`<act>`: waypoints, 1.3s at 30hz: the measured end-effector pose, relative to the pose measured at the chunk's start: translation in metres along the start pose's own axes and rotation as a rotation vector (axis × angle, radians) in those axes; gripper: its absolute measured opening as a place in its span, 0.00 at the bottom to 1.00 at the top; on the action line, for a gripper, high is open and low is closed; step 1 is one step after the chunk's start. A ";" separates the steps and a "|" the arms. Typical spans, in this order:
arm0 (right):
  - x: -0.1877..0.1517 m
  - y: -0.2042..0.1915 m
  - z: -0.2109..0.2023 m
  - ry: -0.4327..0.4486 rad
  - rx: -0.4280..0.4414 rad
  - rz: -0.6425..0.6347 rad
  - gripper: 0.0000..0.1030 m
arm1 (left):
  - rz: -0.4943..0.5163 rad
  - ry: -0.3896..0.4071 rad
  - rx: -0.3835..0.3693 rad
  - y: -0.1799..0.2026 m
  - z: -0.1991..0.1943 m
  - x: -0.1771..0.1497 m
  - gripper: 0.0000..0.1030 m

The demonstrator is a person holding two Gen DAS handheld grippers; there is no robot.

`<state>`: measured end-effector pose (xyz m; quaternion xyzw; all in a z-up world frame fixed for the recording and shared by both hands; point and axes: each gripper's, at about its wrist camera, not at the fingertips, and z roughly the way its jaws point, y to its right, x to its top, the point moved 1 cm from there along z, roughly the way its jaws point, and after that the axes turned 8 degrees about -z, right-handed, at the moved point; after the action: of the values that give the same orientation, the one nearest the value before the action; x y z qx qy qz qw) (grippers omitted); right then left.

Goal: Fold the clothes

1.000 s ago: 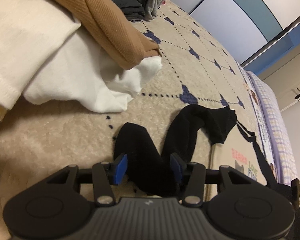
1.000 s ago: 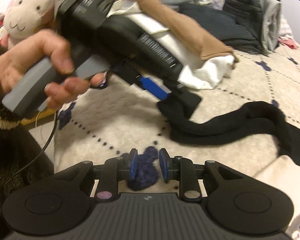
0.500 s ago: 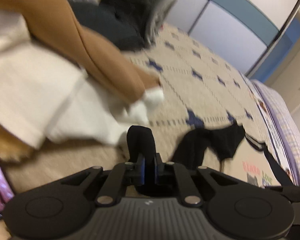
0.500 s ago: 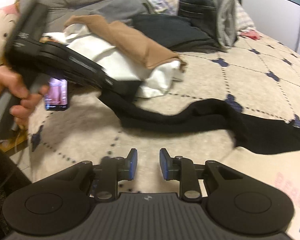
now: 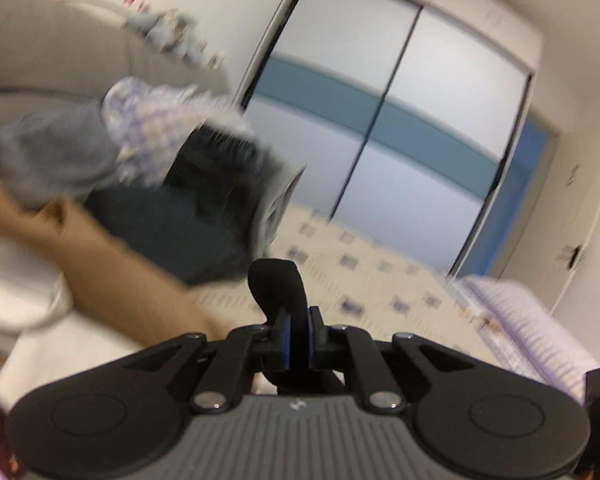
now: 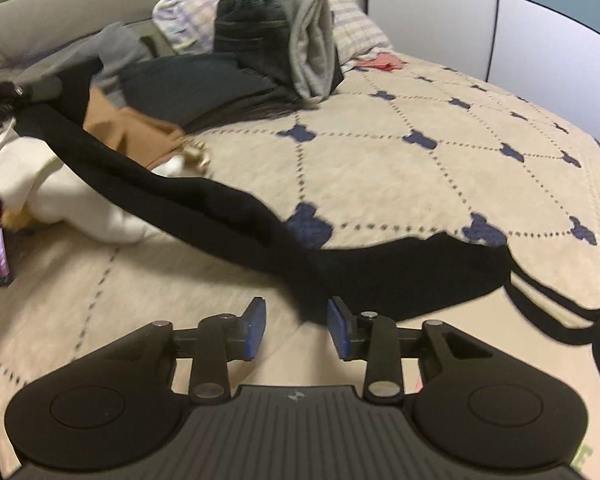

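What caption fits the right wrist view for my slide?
Right gripper, jaws opening and empty, above the black garment stretched across the patterned bedspread, clothes pile behind.

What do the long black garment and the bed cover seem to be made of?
Black garment: probably a thin, matte knit such as tights, since it drapes limply in a long stretched band. Bed cover: looks like quilted beige cotton, matte, with dotted stitch lines and blue shapes where they cross.
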<state>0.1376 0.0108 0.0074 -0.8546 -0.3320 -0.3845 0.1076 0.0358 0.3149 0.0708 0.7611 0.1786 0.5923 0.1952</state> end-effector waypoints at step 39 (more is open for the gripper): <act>0.146 -0.030 0.010 0.201 0.190 -0.296 0.06 | -0.260 0.007 -0.045 -0.038 0.043 0.020 0.25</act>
<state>0.1945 0.1081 0.1046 -0.7400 -0.4763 -0.4463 0.1626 0.0805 0.3538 0.0582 0.7249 0.2632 0.5684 0.2868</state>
